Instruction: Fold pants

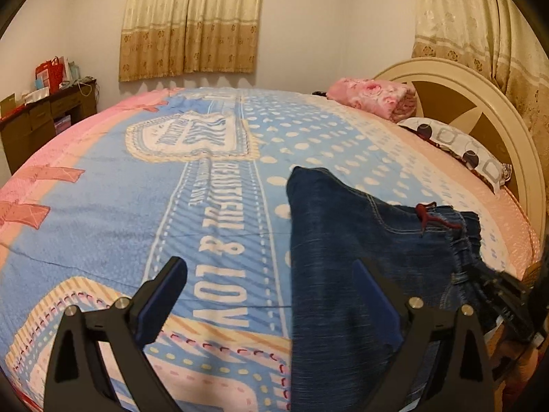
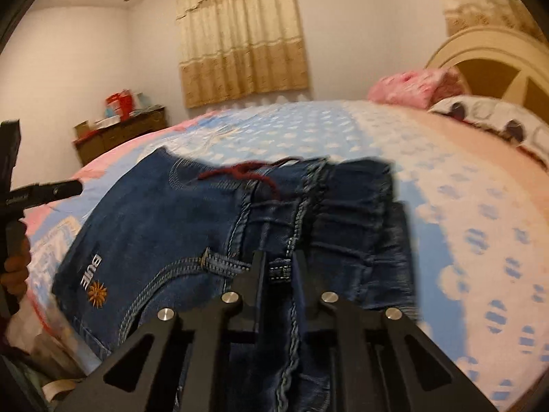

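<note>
in the right view alone, right claw (image 2: 278,264) pinches jeans (image 2: 164,219).

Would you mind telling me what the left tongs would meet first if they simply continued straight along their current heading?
Most likely the bedspread: the open left tongs angle down at its blue lettered stripe. The jeans overlap only the right finger's path; depth is uncertain.

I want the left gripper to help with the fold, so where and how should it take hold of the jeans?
Probably the long left edge of the jeans, coming from the bedspread side with the wide-open left gripper. That edge lies flat and free, with one finger already over the denim. The right gripper is clamped at the waistband, by the red drawstring, so a grip further along the leg would spread the hold.
</note>
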`<state>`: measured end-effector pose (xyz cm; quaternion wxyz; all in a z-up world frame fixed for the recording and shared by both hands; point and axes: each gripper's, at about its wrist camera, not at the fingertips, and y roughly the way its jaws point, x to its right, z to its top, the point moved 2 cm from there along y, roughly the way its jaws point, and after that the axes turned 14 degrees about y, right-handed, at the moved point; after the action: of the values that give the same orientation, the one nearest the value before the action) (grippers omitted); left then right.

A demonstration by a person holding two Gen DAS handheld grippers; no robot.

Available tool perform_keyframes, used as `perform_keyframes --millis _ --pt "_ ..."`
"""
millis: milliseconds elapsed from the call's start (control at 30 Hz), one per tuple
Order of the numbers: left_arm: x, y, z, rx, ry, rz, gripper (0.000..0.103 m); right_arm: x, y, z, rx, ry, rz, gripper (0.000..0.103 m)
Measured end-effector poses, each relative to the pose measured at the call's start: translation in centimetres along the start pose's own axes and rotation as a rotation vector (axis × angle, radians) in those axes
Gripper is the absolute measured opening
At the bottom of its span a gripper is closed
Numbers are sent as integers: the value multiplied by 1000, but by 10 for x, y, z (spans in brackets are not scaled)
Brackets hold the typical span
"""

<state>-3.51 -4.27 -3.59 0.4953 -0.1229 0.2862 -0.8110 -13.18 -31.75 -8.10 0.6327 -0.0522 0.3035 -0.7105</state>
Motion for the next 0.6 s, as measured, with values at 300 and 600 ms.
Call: perform_keyframes --millis 300,600 --pt "10 16 4 -31 58 12 99 14 -5 -17 36 80 -22 26" --pt "19 53 29 -84 50 -88 103 49 -46 34 198 281 70 91"
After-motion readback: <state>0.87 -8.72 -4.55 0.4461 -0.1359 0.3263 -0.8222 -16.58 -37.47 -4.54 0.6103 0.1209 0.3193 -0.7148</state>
